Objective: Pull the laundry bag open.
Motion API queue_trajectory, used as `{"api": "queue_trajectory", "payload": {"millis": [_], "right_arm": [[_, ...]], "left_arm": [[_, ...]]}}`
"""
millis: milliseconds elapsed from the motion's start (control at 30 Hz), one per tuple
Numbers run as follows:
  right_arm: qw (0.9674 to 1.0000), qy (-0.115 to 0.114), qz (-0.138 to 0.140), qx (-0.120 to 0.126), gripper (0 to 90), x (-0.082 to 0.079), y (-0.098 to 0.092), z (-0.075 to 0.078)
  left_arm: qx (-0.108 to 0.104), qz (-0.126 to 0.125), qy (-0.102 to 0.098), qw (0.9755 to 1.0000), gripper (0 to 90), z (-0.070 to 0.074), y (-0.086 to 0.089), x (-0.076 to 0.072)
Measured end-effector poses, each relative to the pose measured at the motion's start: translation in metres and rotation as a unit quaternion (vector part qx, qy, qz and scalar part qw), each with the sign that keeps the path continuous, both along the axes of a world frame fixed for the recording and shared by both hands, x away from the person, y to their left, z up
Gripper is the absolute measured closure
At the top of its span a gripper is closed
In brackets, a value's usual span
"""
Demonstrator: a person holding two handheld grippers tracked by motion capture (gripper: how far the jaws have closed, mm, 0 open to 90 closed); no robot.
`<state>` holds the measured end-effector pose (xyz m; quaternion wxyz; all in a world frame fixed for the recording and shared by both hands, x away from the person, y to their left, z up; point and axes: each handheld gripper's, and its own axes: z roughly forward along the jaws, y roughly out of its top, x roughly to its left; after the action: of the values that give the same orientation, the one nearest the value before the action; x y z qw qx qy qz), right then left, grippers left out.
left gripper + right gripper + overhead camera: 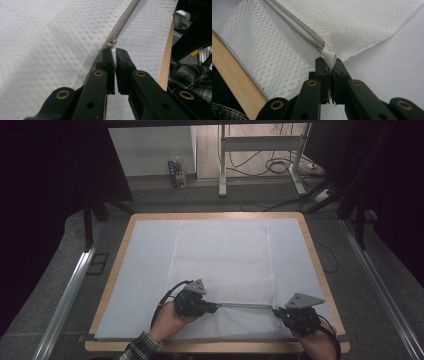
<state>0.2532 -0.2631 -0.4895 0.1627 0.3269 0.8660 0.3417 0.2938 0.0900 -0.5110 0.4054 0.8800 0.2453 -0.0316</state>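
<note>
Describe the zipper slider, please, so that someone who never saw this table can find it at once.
On the wooden table lies a white mesh bag, and a grey zipper runs along its near part. The zipper slider sits on that grey line, just ahead of the left gripper. It is the one small metal piece among white fabric.

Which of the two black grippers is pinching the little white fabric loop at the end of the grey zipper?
The right gripper: its jaws clamp the white fabric loop at the grey zipper's end. The left gripper sits closed behind the small metal slider.
</note>
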Motion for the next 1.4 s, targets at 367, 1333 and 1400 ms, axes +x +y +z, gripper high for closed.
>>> {"api": "queue_trajectory", "payload": {"millis": [367, 1333, 1400], "right_arm": [[1.0, 0.002, -0.003, -0.001, 84.5, 0.001, -0.001, 0.0], [1.0, 0.006, -0.004, 0.003, 84.3, 0.001, -0.002, -0.001], [1.0, 0.006, -0.003, 0.003, 84.3, 0.001, -0.002, -0.001]], "left_arm": [[0.002, 0.014, -0.003, 0.9999, 86.7, 0.002, 0.014, -0.004], [0.003, 0.041, -0.008, 0.9991, 86.7, 0.004, 0.049, -0.015], [0.005, 0.041, -0.009, 0.9991, 86.6, 0.004, 0.049, -0.016]]}}
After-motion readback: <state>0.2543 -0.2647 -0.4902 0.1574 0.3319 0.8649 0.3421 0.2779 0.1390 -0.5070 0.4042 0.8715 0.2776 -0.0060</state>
